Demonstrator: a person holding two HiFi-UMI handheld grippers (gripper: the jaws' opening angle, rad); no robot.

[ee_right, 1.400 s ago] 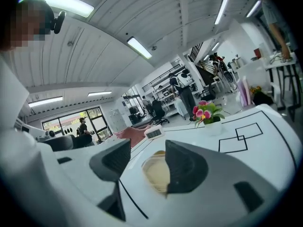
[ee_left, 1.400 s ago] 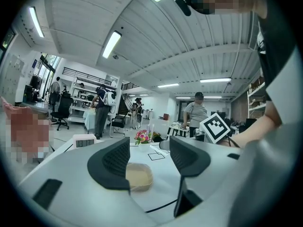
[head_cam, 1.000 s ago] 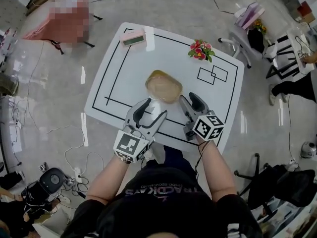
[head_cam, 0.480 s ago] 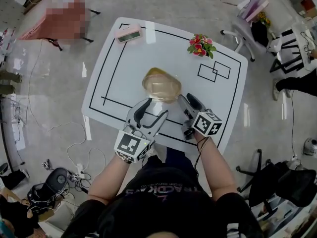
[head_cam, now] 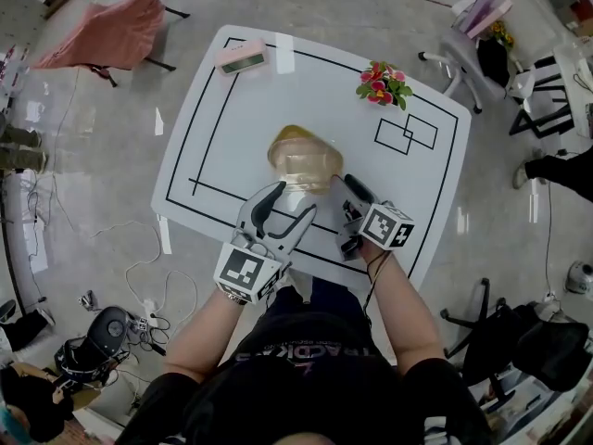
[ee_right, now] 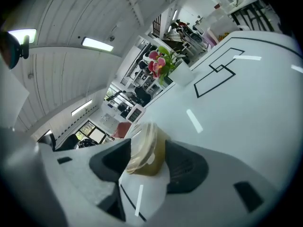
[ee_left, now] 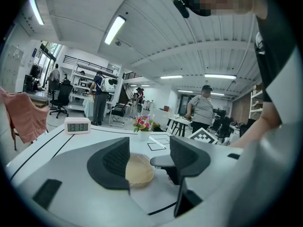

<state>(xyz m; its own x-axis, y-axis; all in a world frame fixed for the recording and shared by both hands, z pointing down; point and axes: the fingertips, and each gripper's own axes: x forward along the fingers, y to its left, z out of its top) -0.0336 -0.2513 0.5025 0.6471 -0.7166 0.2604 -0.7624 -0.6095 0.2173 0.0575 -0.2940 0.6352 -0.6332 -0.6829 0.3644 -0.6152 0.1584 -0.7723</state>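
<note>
Item: lidded tub [head_cam: 304,158], rounded and tan, at the middle of the white table [head_cam: 232,128]. From the head view we log only its glossy top. The right gripper view adds a clear ribbed lid over an amber wall. We note the right gripper [ee_right: 147,148] spread wide with the tub between its tips, and the left gripper [ee_left: 147,150] spread wide and empty, the tub just beyond.

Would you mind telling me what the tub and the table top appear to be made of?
The tub looks like thin, glossy, translucent plastic: its wall is amber-tinted and lets light through, and its upper rim is paler and see-through. The table top seems to be a smooth white laminate or painted board with a semi-gloss finish, since streaks of light reflect on it.
</note>
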